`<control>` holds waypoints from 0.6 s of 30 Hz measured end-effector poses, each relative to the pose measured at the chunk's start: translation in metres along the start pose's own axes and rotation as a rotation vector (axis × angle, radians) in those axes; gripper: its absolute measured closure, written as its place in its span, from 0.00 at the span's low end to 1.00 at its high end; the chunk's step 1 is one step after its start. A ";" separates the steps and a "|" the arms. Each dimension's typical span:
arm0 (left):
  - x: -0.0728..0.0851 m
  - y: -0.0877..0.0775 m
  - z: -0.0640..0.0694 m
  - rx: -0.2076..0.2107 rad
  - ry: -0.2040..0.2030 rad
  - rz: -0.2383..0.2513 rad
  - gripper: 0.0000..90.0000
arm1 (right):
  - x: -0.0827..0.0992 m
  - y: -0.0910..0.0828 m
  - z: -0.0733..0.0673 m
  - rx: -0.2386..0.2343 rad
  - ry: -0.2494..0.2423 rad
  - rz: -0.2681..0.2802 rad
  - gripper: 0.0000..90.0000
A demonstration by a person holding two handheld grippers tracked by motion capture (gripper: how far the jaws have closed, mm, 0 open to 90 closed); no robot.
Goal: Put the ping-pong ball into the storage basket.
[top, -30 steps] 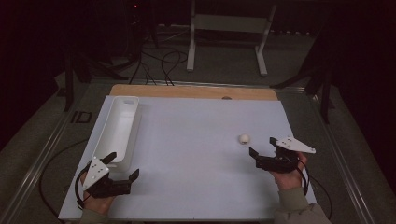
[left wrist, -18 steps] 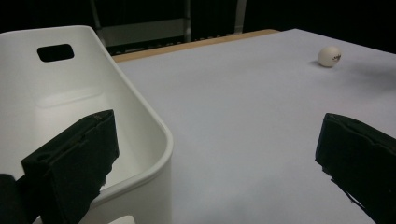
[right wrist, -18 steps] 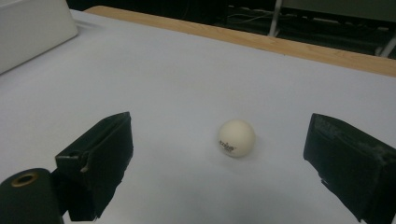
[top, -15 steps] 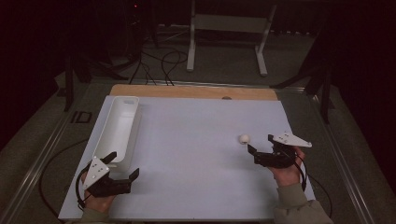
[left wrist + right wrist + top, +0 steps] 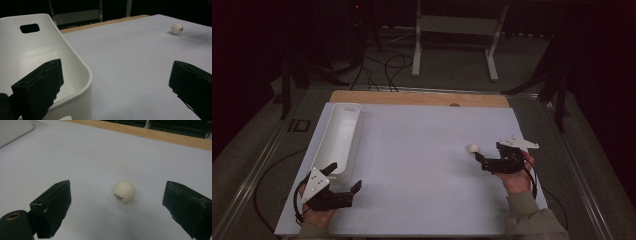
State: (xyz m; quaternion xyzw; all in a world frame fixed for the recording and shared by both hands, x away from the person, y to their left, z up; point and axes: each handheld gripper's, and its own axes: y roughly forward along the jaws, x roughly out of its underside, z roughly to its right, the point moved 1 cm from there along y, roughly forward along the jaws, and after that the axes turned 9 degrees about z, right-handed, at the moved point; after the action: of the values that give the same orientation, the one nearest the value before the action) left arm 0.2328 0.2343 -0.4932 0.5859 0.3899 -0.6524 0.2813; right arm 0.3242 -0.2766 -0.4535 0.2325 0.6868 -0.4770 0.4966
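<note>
A small white ball (image 5: 473, 148) with dark print lies on the white table top (image 5: 422, 165) at the right. My right gripper (image 5: 488, 151) is open just to its right, jaws pointing left at it. In the right gripper view the ball (image 5: 124, 191) sits on the table just ahead of the wide-apart jaws of that gripper (image 5: 117, 184), touching neither. My left gripper (image 5: 344, 176) is open at the near left, beside the near end of a long white bin (image 5: 339, 135). In the left gripper view its jaws (image 5: 116, 67) straddle the bin's corner (image 5: 82, 72), and the ball (image 5: 177, 28) shows far off.
A wooden strip (image 5: 419, 98) runs along the table's far edge. Beyond it are a white stand (image 5: 452, 30) and cables on a dark floor. The bin holds nothing that I can see. Bare table top lies between the two grippers.
My right gripper has moved forward and a little left, closer to the ball. The ball, the bin and the left gripper have stayed put.
</note>
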 end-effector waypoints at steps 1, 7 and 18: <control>0.000 0.000 0.000 0.000 0.000 0.000 0.00 | -0.001 0.001 0.000 0.002 -0.003 -0.004 0.09; 0.000 0.000 0.000 -0.004 0.005 -0.003 0.00 | -0.003 0.007 0.002 0.000 -0.009 -0.021 0.09; 0.000 0.001 0.001 -0.006 0.004 -0.002 0.00 | -0.006 0.018 0.007 0.004 0.002 -0.062 0.09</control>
State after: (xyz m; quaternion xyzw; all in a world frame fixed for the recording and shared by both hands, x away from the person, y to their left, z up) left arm 0.2333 0.2326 -0.4936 0.5859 0.3929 -0.6504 0.2818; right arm 0.3439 -0.2745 -0.4565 0.2126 0.6931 -0.4932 0.4807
